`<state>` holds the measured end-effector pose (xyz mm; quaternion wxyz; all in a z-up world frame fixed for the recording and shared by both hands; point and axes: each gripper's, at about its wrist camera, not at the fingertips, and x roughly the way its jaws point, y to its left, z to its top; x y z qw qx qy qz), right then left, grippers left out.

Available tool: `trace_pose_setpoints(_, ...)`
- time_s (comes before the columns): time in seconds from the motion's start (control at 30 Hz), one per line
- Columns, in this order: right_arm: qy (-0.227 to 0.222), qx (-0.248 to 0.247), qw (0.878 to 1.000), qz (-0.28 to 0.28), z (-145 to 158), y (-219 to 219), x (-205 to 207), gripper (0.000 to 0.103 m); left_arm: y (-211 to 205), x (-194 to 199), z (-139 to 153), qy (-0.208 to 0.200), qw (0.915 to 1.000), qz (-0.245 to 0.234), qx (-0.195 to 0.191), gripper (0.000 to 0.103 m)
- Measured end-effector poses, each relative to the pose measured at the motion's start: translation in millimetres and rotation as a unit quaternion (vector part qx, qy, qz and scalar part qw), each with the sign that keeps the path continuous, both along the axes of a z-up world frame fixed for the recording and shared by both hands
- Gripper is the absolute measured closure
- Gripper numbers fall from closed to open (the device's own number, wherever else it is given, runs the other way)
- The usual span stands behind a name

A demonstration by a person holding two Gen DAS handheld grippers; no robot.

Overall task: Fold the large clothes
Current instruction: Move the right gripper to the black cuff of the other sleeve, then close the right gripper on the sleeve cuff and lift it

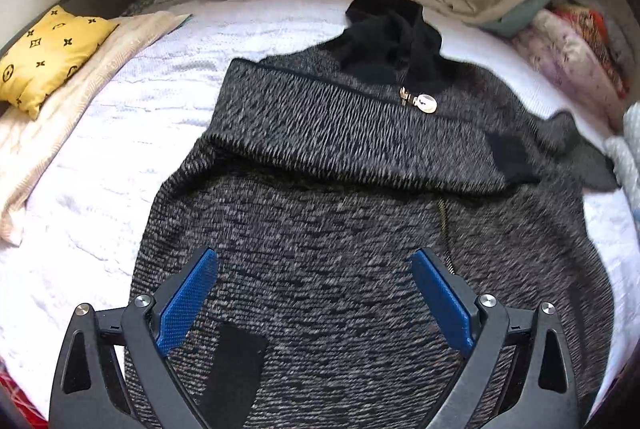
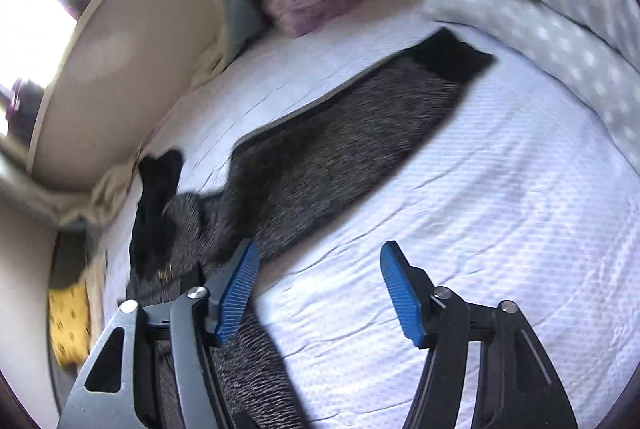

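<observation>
While the grey knitted jacket [image 1: 360,229] lay flat on the white bedspread [image 1: 120,149], one sleeve [image 1: 340,121] was observed folded across the chest, its black cuff [image 1: 512,153] near the far side. The other sleeve [image 2: 352,133] was seen stretched out sideways on the bedspread, unfolded. The black hood [image 1: 392,41] was not tucked in. The left gripper [image 1: 314,293] was held above the lower body with jaws apart, gripping nothing; the right gripper [image 2: 320,293] likewise stood apart, just beside the outstretched sleeve. Progress was judged early: second sleeve, hood and body folds remained.
</observation>
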<state>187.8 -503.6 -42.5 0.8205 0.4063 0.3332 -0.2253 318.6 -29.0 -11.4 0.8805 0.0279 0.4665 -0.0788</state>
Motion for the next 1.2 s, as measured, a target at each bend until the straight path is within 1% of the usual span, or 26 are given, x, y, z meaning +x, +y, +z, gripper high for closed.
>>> trace_pose_setpoints(0.03, -0.004, 0.01, 1.0, -0.009, -2.0, -6.1, -3.0, 0.04, -1.1, 0.9, 3.0, -0.008, 1.0, -0.001, -0.002, 0.0)
trace_pose_setpoints(0.13, -0.013, 0.035, 0.999, -0.03, -8.0, -20.4, -11.7, 0.04, -6.0, 1.9, 6.9, -0.023, 0.9997, -0.004, -0.004, 0.0)
trace_pose_setpoints(0.27, -0.016, 0.056, 0.997, -0.056, -17.5, -37.0, -19.0, 0.04, -9.4, 2.5, 1.1, -0.01, 0.9999, -0.011, -0.006, 0.0)
trace_pose_setpoints(0.37, -0.016, 0.069, 0.995, -0.074, -23.3, -49.4, -20.6, 0.04, -9.2, 4.1, 0.4, -0.003, 0.9998, -0.015, -0.016, 0.0)
trace_pose_setpoints(0.43, -0.009, 0.061, 0.994, -0.087, -23.8, -56.0, -19.3, 0.04, -9.4, 2.9, 1.6, -0.004, 0.9997, -0.016, -0.02, 0.0)
trace_pose_setpoints(0.53, 0.002, 0.034, 0.995, -0.094, -25.0, -67.4, -9.3, 0.041, -9.3, 3.1, 0.4, -0.001, 0.9997, -0.017, -0.019, 0.0)
trace_pose_setpoints(0.57, 0.004, 0.03, 0.995, -0.095, -28.6, -72.5, -6.0, 0.043, -9.1, 3.2, -0.2, 0.0, 0.9997, -0.016, -0.019, 0.0)
trace_pose_setpoints(0.63, 0.015, 0.031, 0.994, -0.099, -35.5, -83.4, 0.9, 0.049, -8.5, 4.2, -1.1, 0.002, 0.9997, -0.015, -0.019, 0.0)
trace_pose_setpoints(0.7, 0.017, 0.039, 0.994, -0.105, -42.0, -93.6, 4.7, 0.052, -7.5, 5.4, -1.1, 0.003, 0.9997, -0.013, -0.021, 0.0)
trace_pose_setpoints(0.83, -0.003, 0.05, 0.991, -0.122, -55.0, -110.1, 6.4, 0.052, -6.3, 7.6, -3.6, 0.004, 0.9998, -0.011, -0.016, 0.0)
trace_pose_setpoints(0.93, -0.014, 0.065, 0.989, -0.133, -71.3, -119.1, 8.7, 0.052, -7.4, 8.3, -6.7, 0.007, 0.9998, -0.011, -0.013, 0.0)
trace_pose_setpoints(1.07, -0.026, 0.047, 0.991, -0.121, -73.7, -125.7, 22.4, 0.052, -11.0, 11.0, -12.4, 0.012, 0.9998, -0.014, -0.008, 0.0)
trace_pose_setpoints(1.2, -0.038, 0.035, 0.99, -0.132, -77.2, -134.7, 32.0, 0.052, -13.1, 12.5, -19.0, 0.02, 0.9996, -0.017, -0.001, 0.0)
